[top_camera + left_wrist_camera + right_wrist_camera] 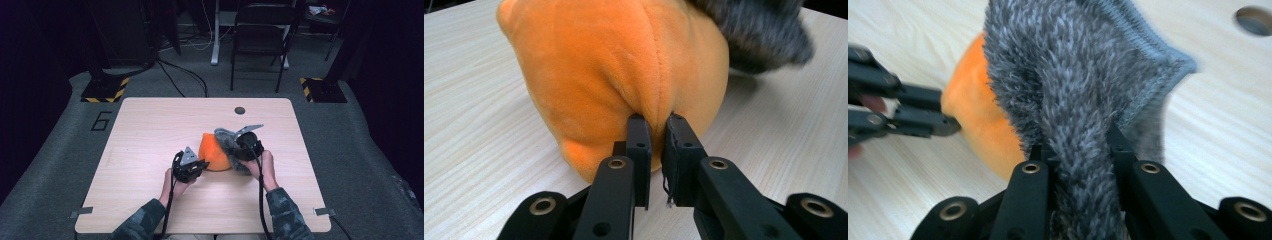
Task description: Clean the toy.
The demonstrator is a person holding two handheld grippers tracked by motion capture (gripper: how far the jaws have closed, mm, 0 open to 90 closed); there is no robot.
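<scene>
An orange plush piece point(214, 152) lies near the middle of the table point(150, 130), joined to a grey fuzzy fabric part point(227, 142) on its right. My left gripper point(202, 164) is at the plush's left side, shut on a fold of the orange plush point(624, 65) pinched between its pads. My right gripper point(240, 150) is on the right side, shut on the grey fuzzy fabric point(1073, 100), which bunches thickly between its jaws and stands up above them. The left gripper point(950, 126) shows at the left of the right gripper view, touching the orange plush point(980, 125).
A round hole point(240, 110) sits in the table near its far edge. A folding chair point(260, 35) and cables stand on the floor beyond. Yellow-black striped bases point(105, 90) flank the far corners.
</scene>
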